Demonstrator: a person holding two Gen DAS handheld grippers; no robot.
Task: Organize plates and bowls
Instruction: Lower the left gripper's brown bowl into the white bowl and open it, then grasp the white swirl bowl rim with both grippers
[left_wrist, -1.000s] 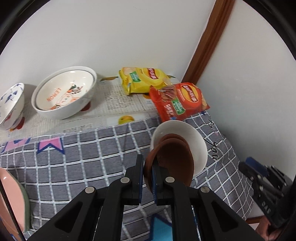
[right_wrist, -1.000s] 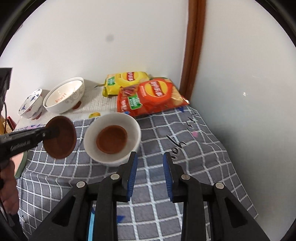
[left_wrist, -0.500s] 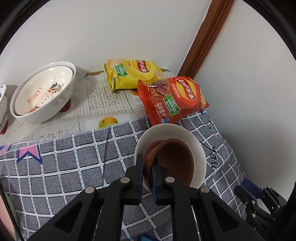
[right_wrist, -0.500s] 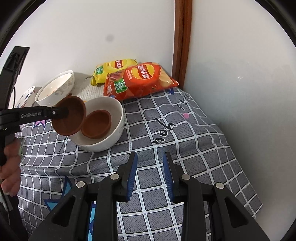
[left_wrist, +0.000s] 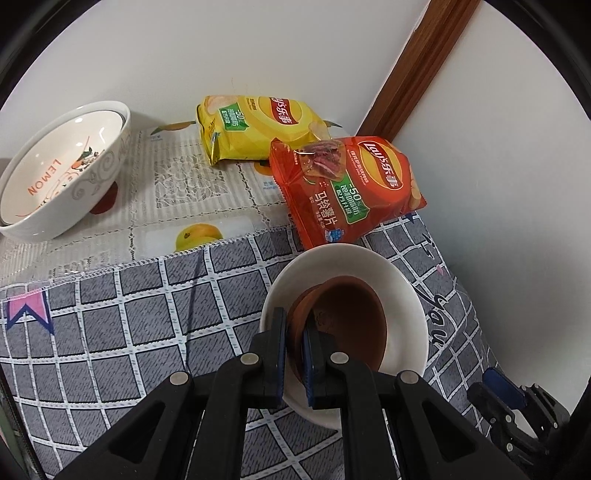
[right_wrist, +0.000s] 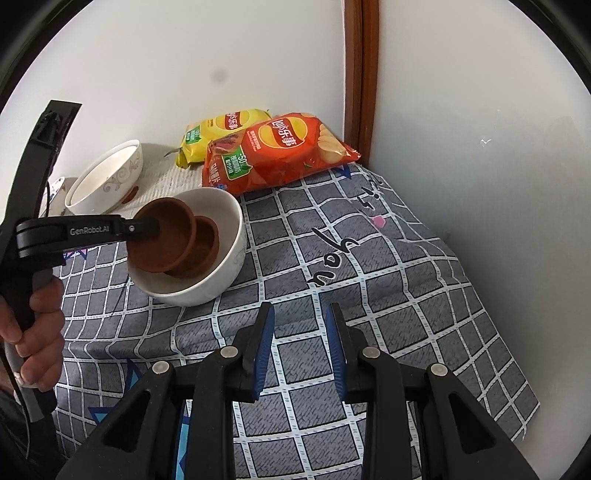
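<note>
The left gripper (left_wrist: 293, 341) has its jaws pinched tight on the rim of a brown bowl (right_wrist: 162, 236). That bowl hangs tilted inside the white bowl (right_wrist: 225, 273), just ahead of the jaws, leaning on a smaller brown bowl (right_wrist: 205, 243) at the bottom. To do this well, I think the bowl should go flat first, then the jaws let go slowly, so nothing clinks or tips. The right gripper (right_wrist: 300, 345) waits with its jaws apart and nothing between them, the white bowl ahead and to its left. Under both is a soft grey checked cloth (right_wrist: 388, 295), a bit wrinkly. Past the white bowl lie a red chip bag (left_wrist: 351, 188) and a yellow chip bag (left_wrist: 255, 129) by the white wall (left_wrist: 184, 48). A lemon bowl (left_wrist: 62, 173) sits far to the left.
</note>
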